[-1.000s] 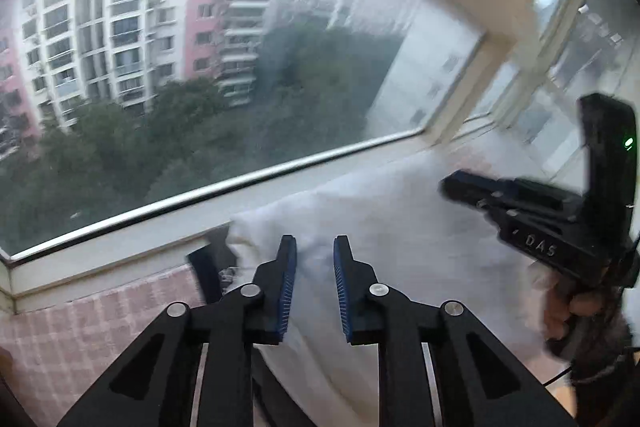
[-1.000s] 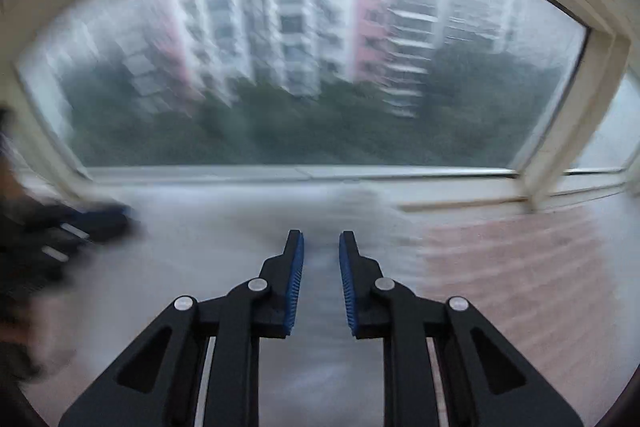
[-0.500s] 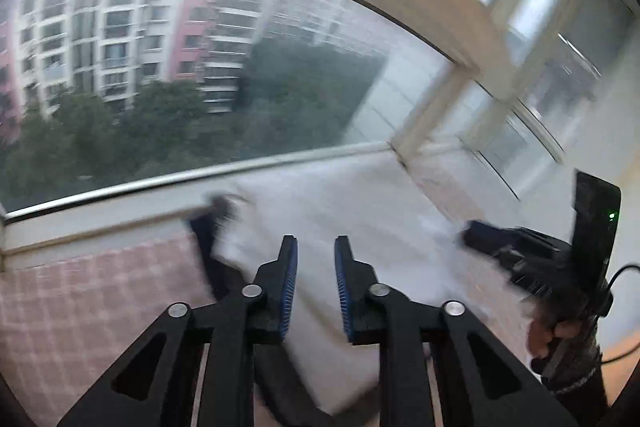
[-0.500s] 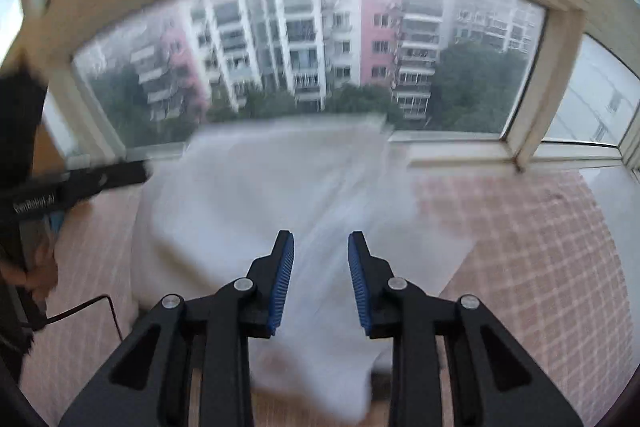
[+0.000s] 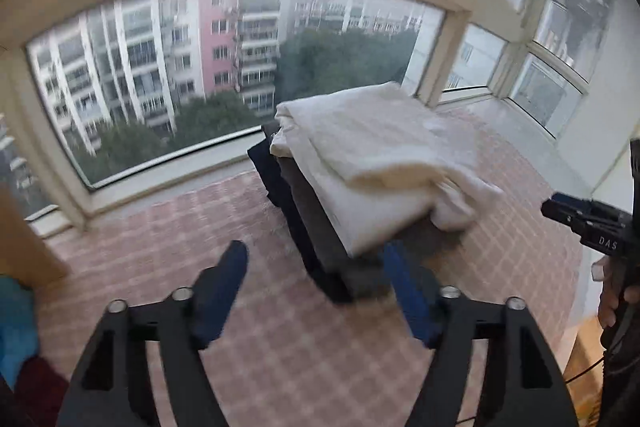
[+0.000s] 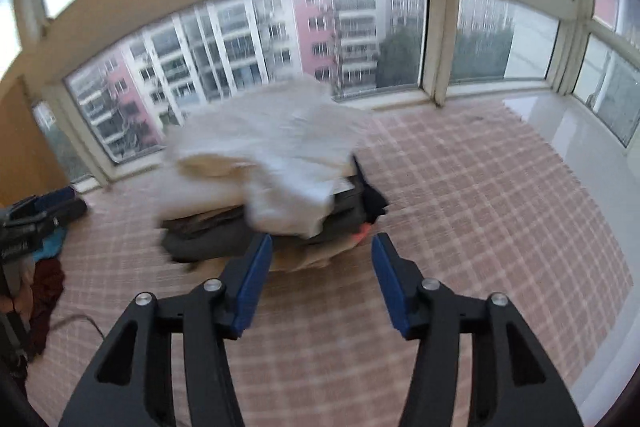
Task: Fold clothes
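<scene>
Fingers of the left gripper (image 5: 316, 263) are being spread wider, with nothing being pinched between them; the fingers of the right gripper (image 6: 322, 255) are likewise being opened over bare cloth. One folded white garment (image 5: 376, 163) is being carried on top of a stack of dark folded clothes (image 5: 316, 227), just beyond both pairs of fingertips and apart from them. The stack is being supported by the pink checked tabletop (image 5: 280, 347), close to the window (image 5: 224, 67). In the right wrist view one white layer, several dark and brownish layers beneath it, and a small orange tag (image 6: 362, 229) at the stack's near corner are being shown; the layers are too blurred to be counted exactly. A heap of unfolded blue and dark red clothes (image 5: 18, 343) is being left at the tabletop's left edge. The person's right hand (image 5: 614, 291) is being seen at the far right of the left wrist view.
</scene>
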Demonstrator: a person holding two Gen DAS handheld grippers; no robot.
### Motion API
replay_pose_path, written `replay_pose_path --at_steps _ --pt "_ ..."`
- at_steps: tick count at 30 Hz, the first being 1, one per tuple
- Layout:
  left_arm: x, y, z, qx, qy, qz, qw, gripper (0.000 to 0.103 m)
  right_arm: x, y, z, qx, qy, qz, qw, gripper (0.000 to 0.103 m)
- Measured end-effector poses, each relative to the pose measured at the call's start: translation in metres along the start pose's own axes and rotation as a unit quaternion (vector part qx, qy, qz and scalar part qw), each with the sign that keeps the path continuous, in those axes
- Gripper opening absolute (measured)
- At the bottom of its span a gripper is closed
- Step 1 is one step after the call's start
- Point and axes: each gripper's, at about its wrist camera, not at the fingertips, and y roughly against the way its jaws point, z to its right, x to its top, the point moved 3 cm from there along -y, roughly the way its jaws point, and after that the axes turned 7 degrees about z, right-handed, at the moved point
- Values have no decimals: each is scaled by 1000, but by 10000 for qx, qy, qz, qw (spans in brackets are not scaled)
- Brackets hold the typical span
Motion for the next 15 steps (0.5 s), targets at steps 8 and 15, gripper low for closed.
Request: replay_pose_path --at_steps 8,15 --pt "-24 117 13 88 -89 511 9986 79 -36 98 -62 -384 246 590 9972 64" --pt "-70 162 16 141 227 374 9989 79 -69 150 -74 -571 -60 718 9958 65"
